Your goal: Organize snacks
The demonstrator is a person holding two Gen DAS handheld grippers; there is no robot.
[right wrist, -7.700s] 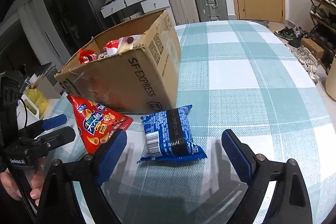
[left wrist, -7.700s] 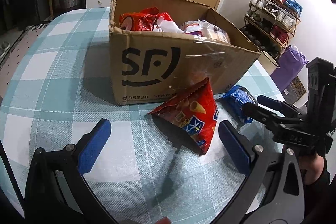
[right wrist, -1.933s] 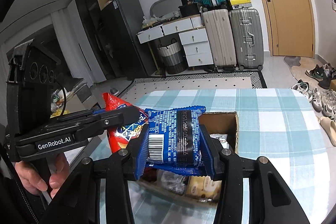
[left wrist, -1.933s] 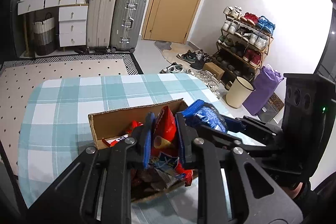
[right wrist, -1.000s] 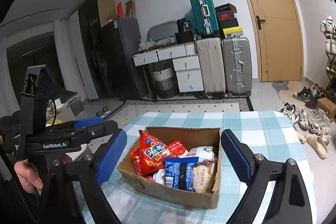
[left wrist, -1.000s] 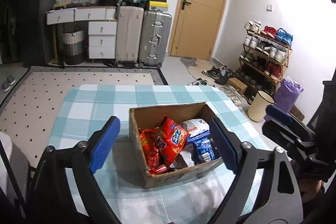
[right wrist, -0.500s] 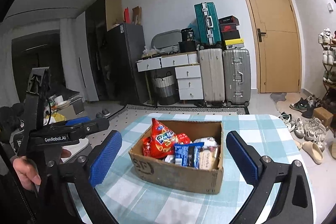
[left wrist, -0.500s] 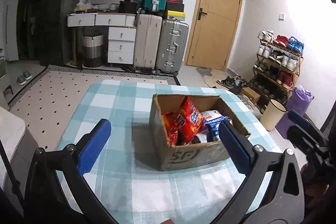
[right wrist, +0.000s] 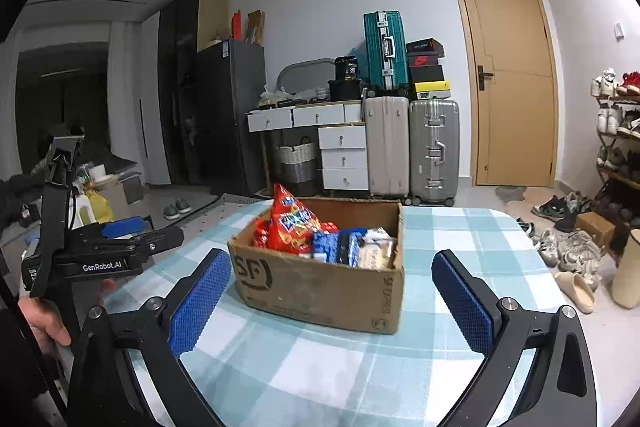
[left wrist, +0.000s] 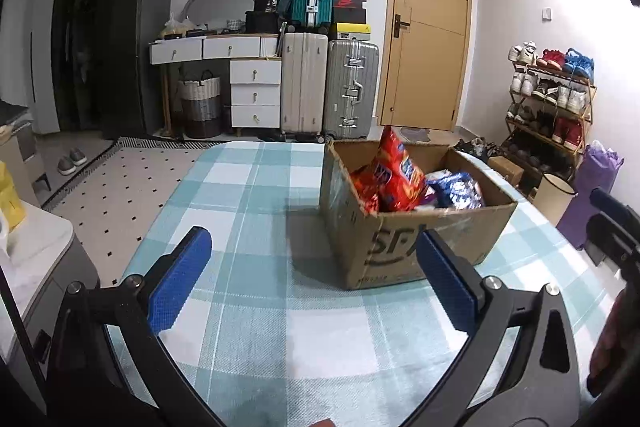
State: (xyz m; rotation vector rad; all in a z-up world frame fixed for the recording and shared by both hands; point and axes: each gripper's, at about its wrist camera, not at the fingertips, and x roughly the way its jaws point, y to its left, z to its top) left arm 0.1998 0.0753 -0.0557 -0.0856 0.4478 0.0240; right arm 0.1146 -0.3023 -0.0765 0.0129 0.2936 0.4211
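Snack packets are sitting in the cardboard box, both grippers hanging empty

The red chip bag (right wrist: 291, 223) is standing tallest in the cardboard box (right wrist: 320, 287), with the blue packet (right wrist: 338, 245) lying just beside it; both are looking light, crinkly and easily crushed, so a gentle pinch at a sealed top edge is likely the safest hold. The box is resting on the checked tablecloth (right wrist: 340, 367). The left gripper (left wrist: 314, 279) and right gripper (right wrist: 332, 301) are hanging with jaws spread wide, nothing between them.

Pretty even indoor light, soft shadow left of the cardboard box (left wrist: 408, 247), heavy fisheye warp and dark corners, no blur.
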